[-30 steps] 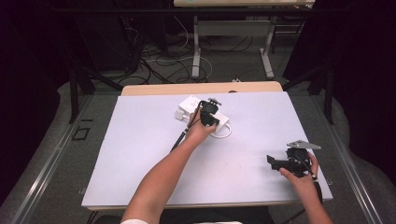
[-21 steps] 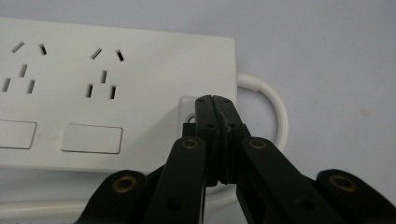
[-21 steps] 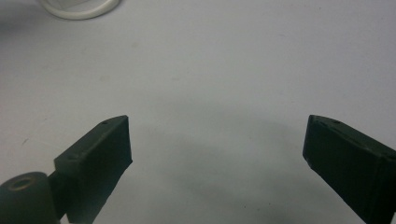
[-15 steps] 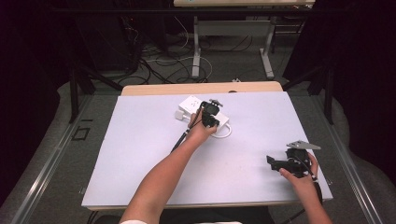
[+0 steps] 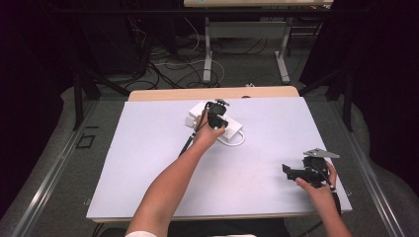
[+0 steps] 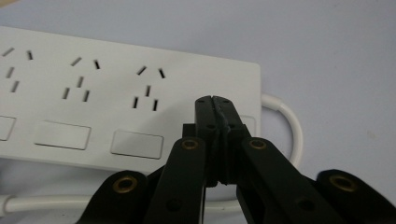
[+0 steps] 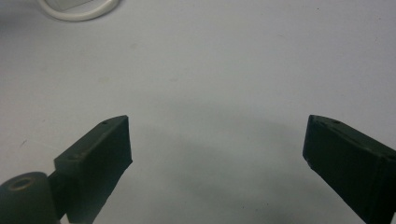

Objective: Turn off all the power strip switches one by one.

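At the far centre of the white table [image 5: 148, 163], a white power strip [image 6: 116, 98] lies flat with its cord [image 6: 285, 121] looping off its right end. The left gripper [image 6: 215, 100], jaws pressed together with nothing between them, hovers over the strip's right end, its tips above the rocker switch nearest the cord. The step in hand appears to be pressing that switch; the next move calls for a short, straight push downward. The right gripper [image 7: 217, 149] idles near the right edge, jaws spread wide over bare surface. No containers are present.
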`<move>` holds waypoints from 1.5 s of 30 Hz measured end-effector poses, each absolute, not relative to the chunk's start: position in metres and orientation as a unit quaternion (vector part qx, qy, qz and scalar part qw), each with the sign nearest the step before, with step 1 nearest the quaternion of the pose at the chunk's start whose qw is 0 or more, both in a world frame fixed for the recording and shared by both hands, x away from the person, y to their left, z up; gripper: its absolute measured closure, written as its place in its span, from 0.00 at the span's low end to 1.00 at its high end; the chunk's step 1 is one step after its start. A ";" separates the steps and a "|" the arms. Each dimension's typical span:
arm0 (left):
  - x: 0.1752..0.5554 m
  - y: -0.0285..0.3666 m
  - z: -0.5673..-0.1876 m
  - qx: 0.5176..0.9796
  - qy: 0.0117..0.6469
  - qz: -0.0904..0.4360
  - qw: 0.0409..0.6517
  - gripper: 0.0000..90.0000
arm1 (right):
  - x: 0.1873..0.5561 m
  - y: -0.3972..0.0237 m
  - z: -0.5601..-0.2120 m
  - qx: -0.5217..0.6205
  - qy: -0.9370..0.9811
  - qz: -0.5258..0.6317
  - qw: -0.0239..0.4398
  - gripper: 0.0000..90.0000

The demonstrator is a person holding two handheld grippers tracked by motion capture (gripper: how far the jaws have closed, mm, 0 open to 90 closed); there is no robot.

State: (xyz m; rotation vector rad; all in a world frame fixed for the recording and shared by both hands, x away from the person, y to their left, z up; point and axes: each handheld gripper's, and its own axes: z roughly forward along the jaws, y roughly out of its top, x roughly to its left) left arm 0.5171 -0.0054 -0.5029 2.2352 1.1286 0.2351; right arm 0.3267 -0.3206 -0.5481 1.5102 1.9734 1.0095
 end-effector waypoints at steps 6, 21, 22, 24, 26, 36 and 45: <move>0.522 0.006 -0.493 0.837 0.438 0.093 0.316 1.00 | 0.326 -0.321 -0.546 0.550 0.712 0.370 0.231 0.08; 0.532 0.020 -0.489 0.833 0.444 0.098 0.315 1.00 | 0.327 -0.317 -0.547 0.542 0.718 0.369 0.233 0.08; 0.532 0.020 -0.490 0.826 0.454 0.097 0.319 1.00 | 0.328 -0.316 -0.548 0.542 0.718 0.369 0.231 0.08; 0.536 0.022 -0.492 0.831 0.447 0.100 0.314 1.00 | 0.328 -0.315 -0.548 0.542 0.719 0.369 0.231 0.07; 0.537 0.023 -0.496 0.832 0.449 0.099 0.310 1.00 | 0.328 -0.316 -0.548 0.541 0.719 0.369 0.231 0.07; 0.544 0.024 -0.506 0.830 0.460 0.093 0.300 1.00 | 0.327 -0.318 -0.548 0.548 0.714 0.368 0.231 0.06; 0.545 0.025 -0.509 0.833 0.461 0.091 0.291 1.00 | 0.327 -0.319 -0.549 0.547 0.715 0.368 0.232 0.07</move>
